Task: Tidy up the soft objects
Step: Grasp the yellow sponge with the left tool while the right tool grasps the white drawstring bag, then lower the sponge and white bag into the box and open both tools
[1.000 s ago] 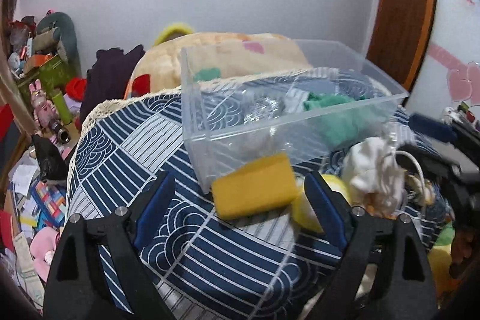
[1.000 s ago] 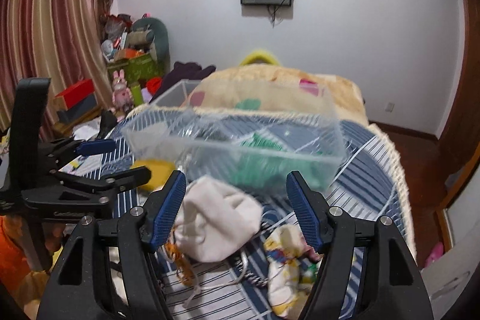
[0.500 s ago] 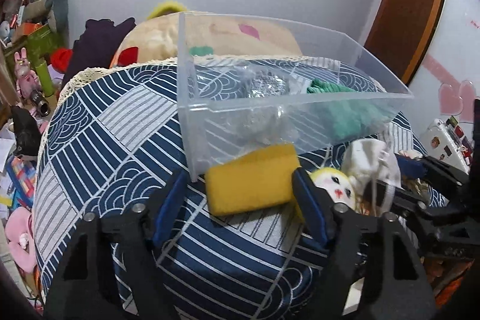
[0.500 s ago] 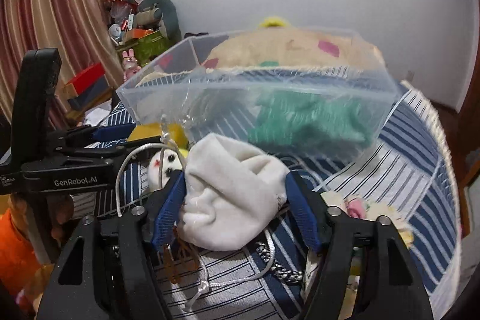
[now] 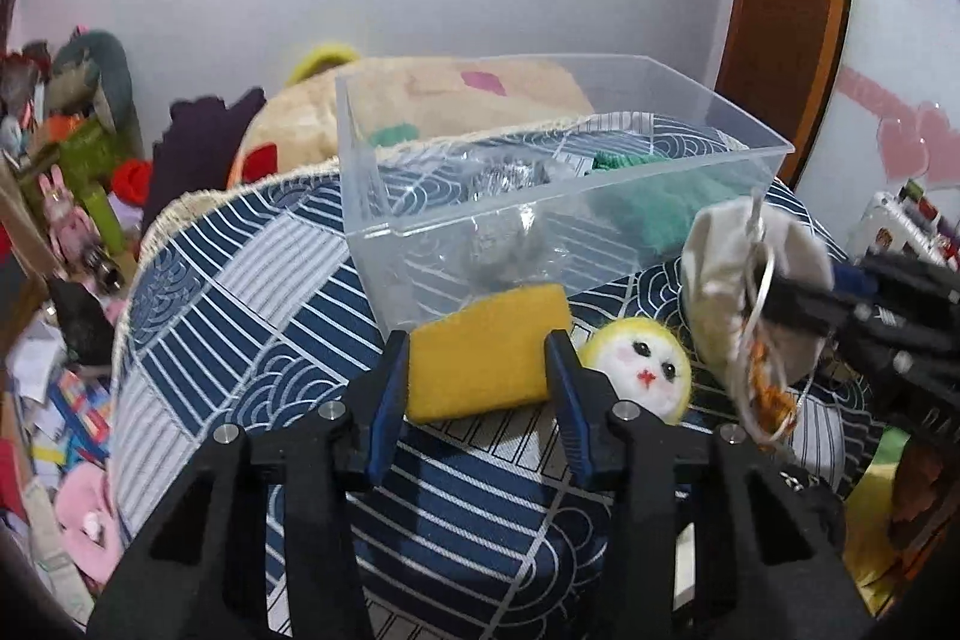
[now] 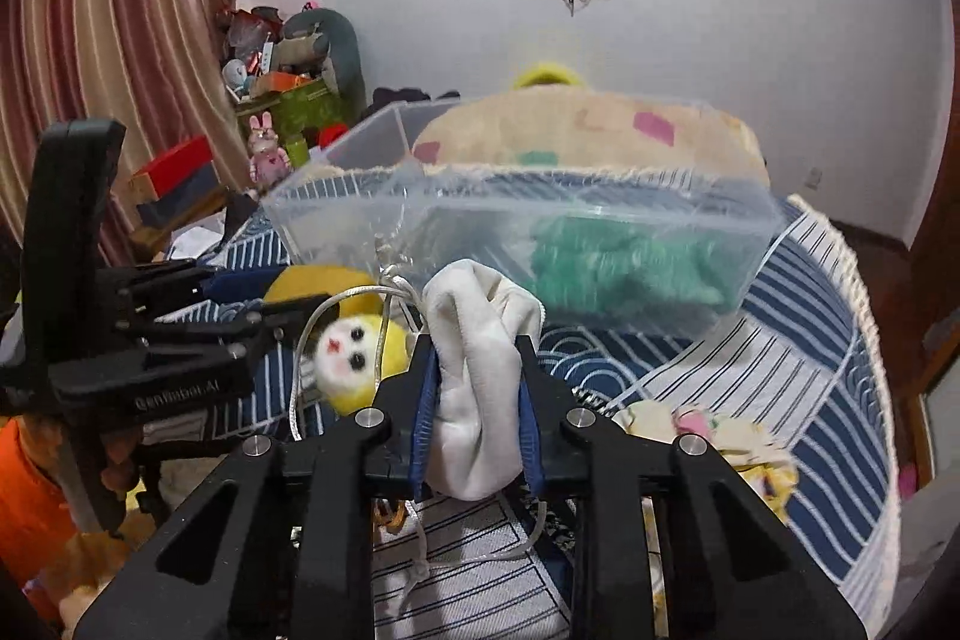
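My left gripper (image 5: 477, 388) is shut on a yellow sponge (image 5: 486, 355) on the blue patterned bed cover, just in front of the clear plastic bin (image 5: 540, 202). My right gripper (image 6: 477, 400) is shut on a white drawstring pouch (image 6: 477, 370), held up off the cover; it also shows in the left wrist view (image 5: 738, 268). The bin (image 6: 516, 244) holds a green cloth (image 6: 630, 262) and a crumpled clear bag (image 5: 504, 232). A yellow plush ball with a white face (image 5: 645, 370) lies between the two grippers.
A floral soft item (image 6: 714, 430) lies on the cover at the right. A large beige plush (image 6: 588, 142) sits behind the bin. Clutter and toys (image 5: 66, 220) fill the floor left of the bed. A wooden door (image 5: 780, 10) stands at the right.
Both grippers moved forward and closed: the left onto the yellow sponge, the right onto the white pouch, which is now lifted.
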A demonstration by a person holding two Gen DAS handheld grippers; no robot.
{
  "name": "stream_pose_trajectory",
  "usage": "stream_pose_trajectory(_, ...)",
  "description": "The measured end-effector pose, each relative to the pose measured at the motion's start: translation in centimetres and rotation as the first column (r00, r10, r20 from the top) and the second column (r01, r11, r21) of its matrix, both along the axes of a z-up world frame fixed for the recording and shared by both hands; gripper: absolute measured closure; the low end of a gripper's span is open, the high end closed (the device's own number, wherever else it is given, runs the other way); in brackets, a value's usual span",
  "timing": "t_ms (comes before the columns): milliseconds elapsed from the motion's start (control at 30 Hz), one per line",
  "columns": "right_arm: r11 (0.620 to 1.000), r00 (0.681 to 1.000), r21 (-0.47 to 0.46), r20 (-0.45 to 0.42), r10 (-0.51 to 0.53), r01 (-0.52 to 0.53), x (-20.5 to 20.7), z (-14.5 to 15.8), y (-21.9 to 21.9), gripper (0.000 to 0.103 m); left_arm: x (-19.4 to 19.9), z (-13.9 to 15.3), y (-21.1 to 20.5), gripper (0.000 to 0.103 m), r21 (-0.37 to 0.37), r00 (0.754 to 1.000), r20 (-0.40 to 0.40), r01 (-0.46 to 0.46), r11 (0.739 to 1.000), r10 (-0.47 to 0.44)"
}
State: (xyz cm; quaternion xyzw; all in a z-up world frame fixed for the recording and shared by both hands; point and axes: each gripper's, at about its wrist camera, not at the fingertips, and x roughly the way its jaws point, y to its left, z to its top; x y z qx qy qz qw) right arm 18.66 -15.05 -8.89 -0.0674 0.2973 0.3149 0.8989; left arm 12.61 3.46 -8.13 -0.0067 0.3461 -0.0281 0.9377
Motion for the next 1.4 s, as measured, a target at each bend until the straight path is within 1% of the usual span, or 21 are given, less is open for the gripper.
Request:
stream_pose_trajectory(167, 1.0, 0.998, 0.021, 0.053, -0.016, 0.014, -0.7, 1.7, -0.6, 0.081, -1.3, 2.1, 0.0, 0.06, 0.018, 0.998, 0.066, -0.011, 1.0, 0.01)
stream_pose_trajectory(333, 0.998, 0.994, 0.057, 0.101, -0.044, 0.038, -0.7, 3.7, -1.7, 0.081, -2.3, 5.2, 0.7, 0.06, -0.017, 0.99, 0.141, -0.015, 1.0, 0.018)
stream_pose_trajectory(467, 0.994, 0.987, 0.086, 0.143, -0.075, 0.064, -0.4, 5.4, -2.3, 0.081, -2.6, 7.6, 0.7, 0.06, -0.013, 0.977, 0.209, -0.027, 1.0, 0.029)
stream_pose_trajectory(567, 0.991, 0.981, 0.108, 0.172, -0.094, 0.076, 0.0, 6.7, -2.5, 0.081, -2.4, 8.7, 0.8, 0.059, -0.011, 0.97, 0.239, -0.04, 0.999, 0.041)
stream_pose_trajectory(667, 0.988, 0.972, 0.123, 0.207, -0.116, 0.092, 0.5, 8.0, -2.6, 0.081, -1.8, 9.5, 0.9, 0.059, -0.027, 0.966, 0.252, -0.045, 0.999, 0.051)
stream_pose_trajectory(800, 0.984, 0.959, 0.142, 0.246, -0.142, 0.109, 1.4, 9.7, -2.3, 0.081, -0.8, 9.8, 1.0, 0.059, -0.024, 0.963, 0.261, -0.063, 0.998, 0.067)
stream_pose_trajectory(933, 0.98, 0.946, 0.151, 0.276, -0.168, 0.131, 2.3, 10.6, -1.3, 0.081, 0.4, 9.5, 1.4, 0.059, -0.033, 0.966, 0.246, -0.072, 0.997, 0.078)
stream_pose_trajectory(1033, 0.982, 0.947, 0.132, 0.273, -0.167, 0.135, 3.0, 10.1, -0.4, 0.081, 1.4, 8.8, 1.5, 0.059, -0.028, 0.972, 0.221, -0.075, 0.997, 0.08)
stream_pose_trajectory(1167, 0.987, 0.954, 0.081, 0.258, -0.154, 0.137, 4.1, 8.8, 1.2, 0.081, 2.8, 7.3, 1.6, 0.059, -0.028, 0.983, 0.168, -0.072, 0.997, 0.076)
stream_pose_trajectory(1267, 0.99, 0.962, 0.042, 0.232, -0.143, 0.137, 5.1, 7.7, 2.2, 0.081, 3.6, 6.0, 1.6, 0.059, -0.036, 0.989, 0.132, -0.064, 0.997, 0.068)
stream_pose_trajectory(1400, 0.992, 0.98, 0.019, 0.157, -0.124, 0.123, 6.6, 6.0, 3.0, 0.081, 4.4, 4.3, 0.9, 0.059, -0.01, 0.992, 0.105, -0.065, 0.998, 0.066)
